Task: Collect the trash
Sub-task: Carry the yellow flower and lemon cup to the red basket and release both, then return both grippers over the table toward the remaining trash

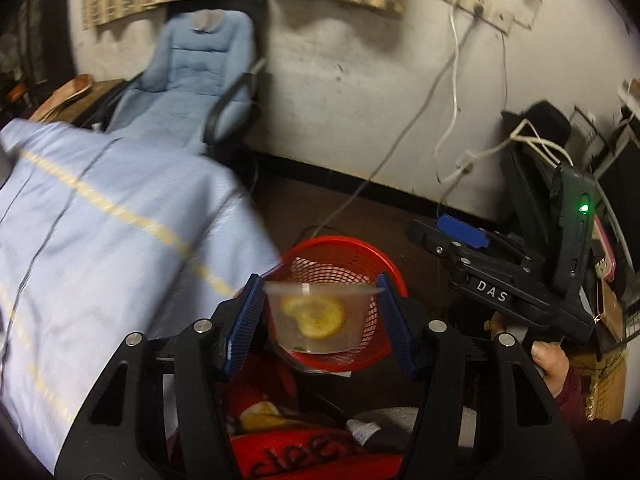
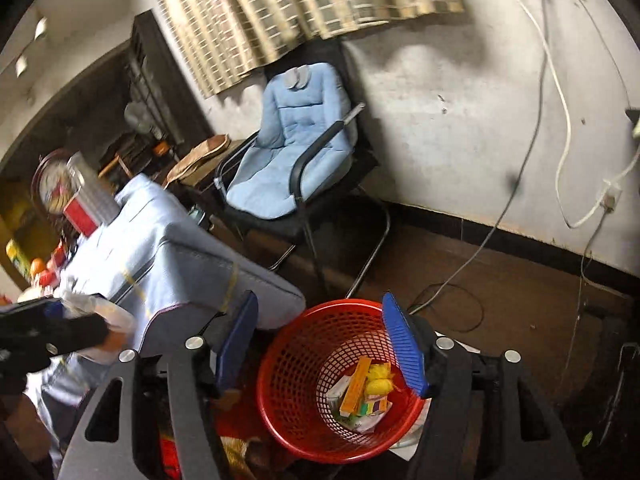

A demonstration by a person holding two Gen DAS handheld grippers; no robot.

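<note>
My left gripper (image 1: 320, 312) is shut on a clear plastic cup (image 1: 320, 320) with a lemon slice (image 1: 316, 314) inside, held in front of and above the red mesh waste basket (image 1: 356, 256). My right gripper (image 2: 320, 344) is open and empty, hovering over the same red basket (image 2: 288, 376), which holds wrappers, an orange box and a yellow crumpled piece (image 2: 378, 378). The right gripper's body shows in the left wrist view (image 1: 500, 280). The left gripper shows blurred at the left edge of the right wrist view (image 2: 48, 336).
A table under a pale blue cloth (image 1: 100, 240) stands left of the basket, with food packs and fruit at its far end (image 2: 60, 216). A blue-cushioned chair (image 2: 292, 152) stands against the wall. Cables (image 2: 448, 280) trail across the brown floor.
</note>
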